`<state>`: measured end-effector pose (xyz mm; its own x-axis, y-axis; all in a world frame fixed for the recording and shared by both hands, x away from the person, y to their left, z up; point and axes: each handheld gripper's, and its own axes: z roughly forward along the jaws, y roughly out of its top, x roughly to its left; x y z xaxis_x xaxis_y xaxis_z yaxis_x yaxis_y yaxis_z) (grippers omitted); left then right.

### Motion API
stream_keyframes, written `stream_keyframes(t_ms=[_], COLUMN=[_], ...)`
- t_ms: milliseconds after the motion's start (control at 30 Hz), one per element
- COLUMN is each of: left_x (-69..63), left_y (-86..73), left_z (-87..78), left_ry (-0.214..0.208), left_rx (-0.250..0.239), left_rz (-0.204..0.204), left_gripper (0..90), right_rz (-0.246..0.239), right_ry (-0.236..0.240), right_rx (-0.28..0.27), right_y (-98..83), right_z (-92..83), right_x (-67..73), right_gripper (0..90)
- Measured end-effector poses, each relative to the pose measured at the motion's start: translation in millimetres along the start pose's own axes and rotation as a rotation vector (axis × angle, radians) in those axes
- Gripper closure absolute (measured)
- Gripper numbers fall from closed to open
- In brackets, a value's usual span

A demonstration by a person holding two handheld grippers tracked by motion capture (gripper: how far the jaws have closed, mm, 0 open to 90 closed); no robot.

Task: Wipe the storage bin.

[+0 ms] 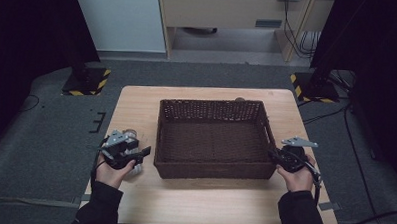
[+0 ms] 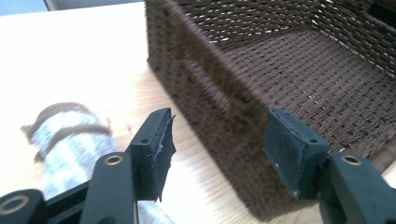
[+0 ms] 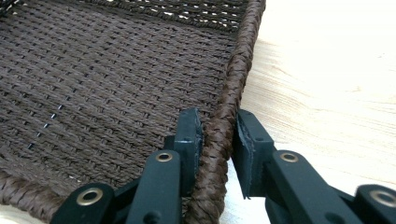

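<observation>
A: What is the person wearing?
B: Dark long sleeves (image 1: 102,203) reaching to the wrists on both arms.
A: And the tools?
B: The left gripper (image 2: 217,149) is black, with flat links and brass-coloured rivets at the joints. Its pads (image 2: 156,149) are dark rubbery blocks, ragged at the edges. From above, a grey plate (image 1: 116,137) sits on top of it.
A: The other one?
B: The right gripper (image 3: 217,149) has the same black links and brass rivets. A grey three-cornered plate (image 1: 299,142) tops it, and a black cable (image 1: 314,177) trails past the wrist.
</observation>
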<state>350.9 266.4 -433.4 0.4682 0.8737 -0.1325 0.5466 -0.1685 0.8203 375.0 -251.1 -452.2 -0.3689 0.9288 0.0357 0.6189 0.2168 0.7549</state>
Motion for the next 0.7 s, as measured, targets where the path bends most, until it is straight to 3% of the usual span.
stream_keyframes(t_ms=[200,367,700], left_x=[22.7,40.0,55.2], left_y=[-13.4,-26.5,-42.1], left_z=[-3.4,2.1,16.8], left_ry=[0.092,0.138,0.162], left_rx=[0.014,0.061,0.130], left_rz=[0.002,-0.005,-0.013], left_gripper=[34.1,31.2,30.9], right_rz=[-0.001,-0.007,-0.001], right_ry=[0.006,0.001,-0.006], right_rx=[-0.011,-0.015,-0.015], right_y=[-1.6,-1.8,-1.6], right_z=[-0.7,-0.7,-0.2], right_x=[-0.4,-0.7,-1.7], right_gripper=[69.5,66.8,61.3])
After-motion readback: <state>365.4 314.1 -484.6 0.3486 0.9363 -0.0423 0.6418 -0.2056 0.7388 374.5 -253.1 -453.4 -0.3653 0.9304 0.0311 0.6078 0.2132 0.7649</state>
